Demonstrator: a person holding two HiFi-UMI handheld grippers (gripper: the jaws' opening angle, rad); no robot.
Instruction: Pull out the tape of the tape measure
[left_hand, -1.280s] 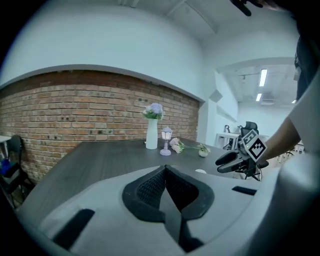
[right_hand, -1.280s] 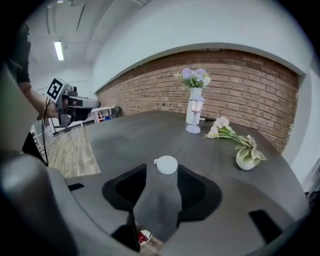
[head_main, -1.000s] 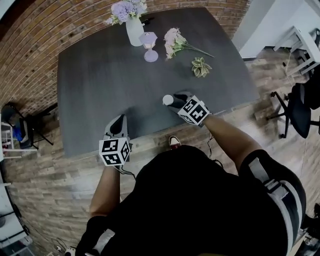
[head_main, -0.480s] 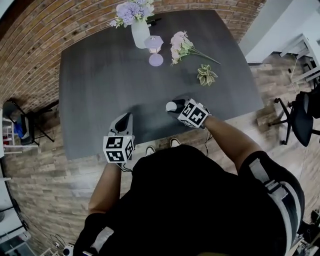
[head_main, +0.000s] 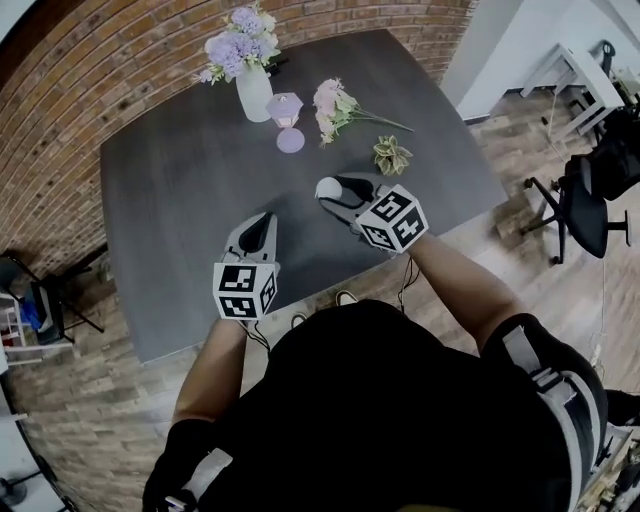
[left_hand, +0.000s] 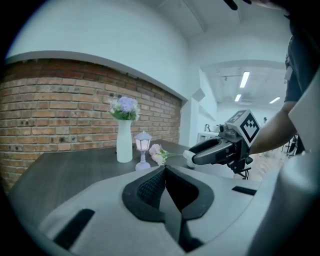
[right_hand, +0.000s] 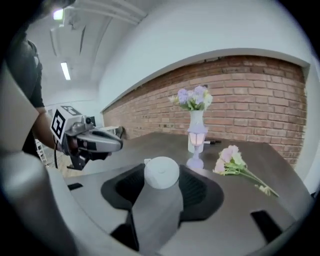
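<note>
A round white tape measure sits between the jaws of my right gripper, whose pads press on its sides; no tape shows pulled out. In the head view this gripper holds the tape measure over the middle of the dark table. My left gripper is to its left, nearer the front edge, jaws shut with nothing in them. In the left gripper view its tips meet, and the right gripper with the white case is ahead on the right.
At the table's far side stand a white vase of purple flowers and a small lilac lantern. A pink flower stem and a green sprig lie beside them. An office chair stands on the right.
Both grippers have moved away from the table's front edge toward its middle. The right one still carries the tape measure, and the left one has come closer to it.
</note>
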